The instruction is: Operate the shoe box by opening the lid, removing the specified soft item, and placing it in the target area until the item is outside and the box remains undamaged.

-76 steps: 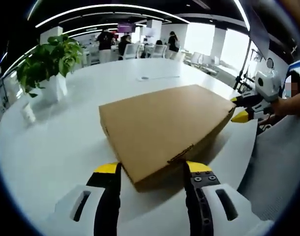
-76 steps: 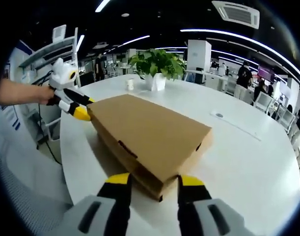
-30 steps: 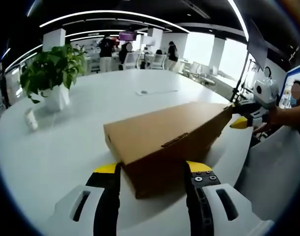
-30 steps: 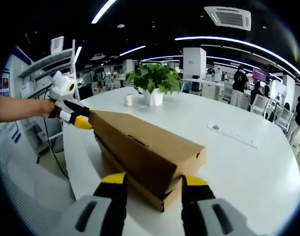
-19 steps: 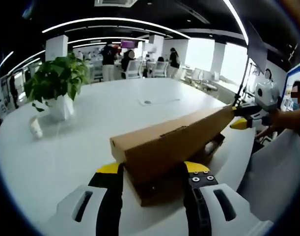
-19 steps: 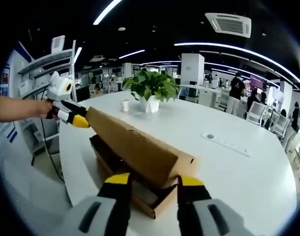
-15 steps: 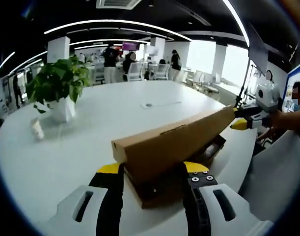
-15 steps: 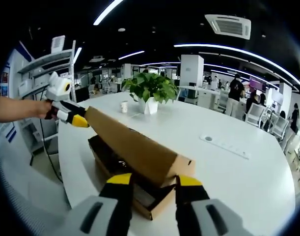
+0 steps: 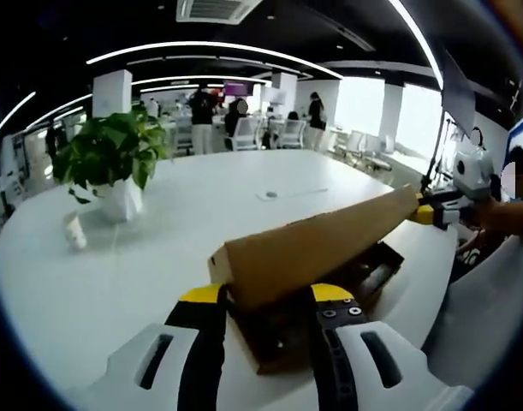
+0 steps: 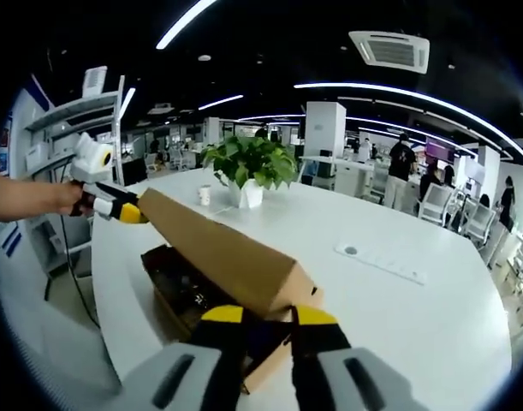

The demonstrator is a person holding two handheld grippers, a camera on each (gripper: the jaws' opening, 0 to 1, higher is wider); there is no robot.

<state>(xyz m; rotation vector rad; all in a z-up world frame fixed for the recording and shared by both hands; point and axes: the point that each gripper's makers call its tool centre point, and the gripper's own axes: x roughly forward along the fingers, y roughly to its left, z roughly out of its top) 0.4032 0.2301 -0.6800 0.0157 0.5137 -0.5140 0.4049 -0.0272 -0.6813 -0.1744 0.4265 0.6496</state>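
The brown cardboard shoe-box lid (image 9: 317, 248) slopes lengthwise between both claws: left claw (image 9: 264, 297) pinches one end corner, right claw (image 10: 264, 318) the other. Directly beneath them sits the open brown cardboard box base (image 10: 171, 287) on the white surface (image 9: 115, 274); its dark contents are indistinct.

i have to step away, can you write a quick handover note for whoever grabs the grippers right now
Left gripper: jaws closed on one end of the lid, holding it raised.
Right gripper: jaws closed on the other end of the lid, lifting too.
The shoe box sits on the white table near its edge; the lid is tilted up and the dark interior is exposed. Something lies inside, too dim to identify.
Done: the lid is lifted off the base on the near side.
Left: get the lid fully clear, take out the soft item, place it in the target area, keep the cardboard uncreased.
A potted plant stands farther along the table.
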